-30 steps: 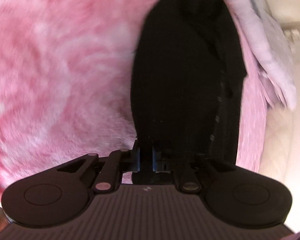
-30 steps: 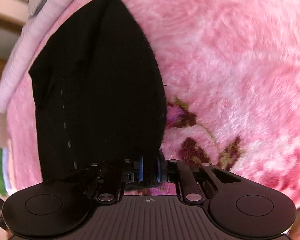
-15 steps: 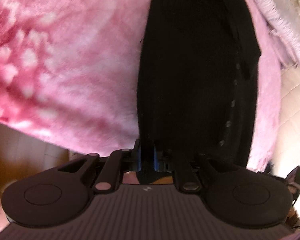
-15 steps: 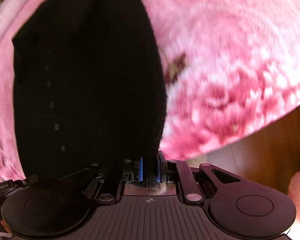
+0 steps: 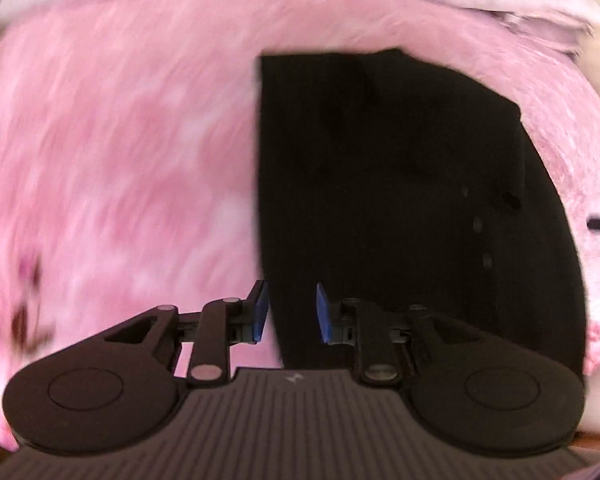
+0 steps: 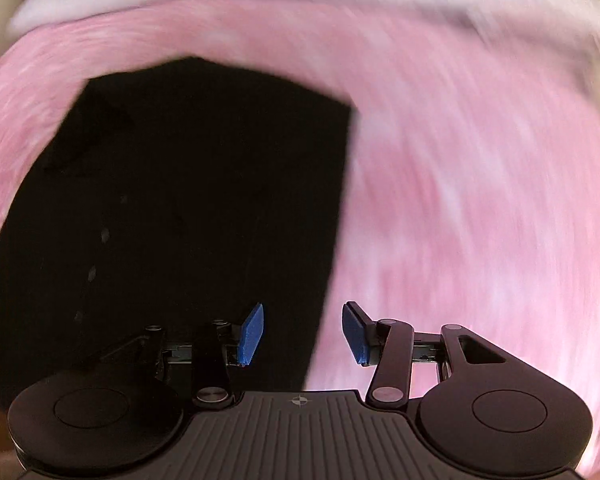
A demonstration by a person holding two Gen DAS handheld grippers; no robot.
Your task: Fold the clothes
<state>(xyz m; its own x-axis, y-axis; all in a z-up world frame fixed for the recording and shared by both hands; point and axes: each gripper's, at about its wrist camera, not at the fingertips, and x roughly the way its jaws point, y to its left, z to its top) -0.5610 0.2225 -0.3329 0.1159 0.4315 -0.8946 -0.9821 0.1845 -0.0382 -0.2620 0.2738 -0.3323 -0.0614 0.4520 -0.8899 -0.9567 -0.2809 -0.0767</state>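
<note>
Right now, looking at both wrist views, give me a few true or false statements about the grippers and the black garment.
1. The left gripper is open. True.
2. The right gripper is shut on the garment. False: its jaws stand apart, gripping nothing.
3. The garment lies on a pink blanket. True.
4. The garment is white. False: it is black.
5. A row of small buttons shows on the garment. True.
</note>
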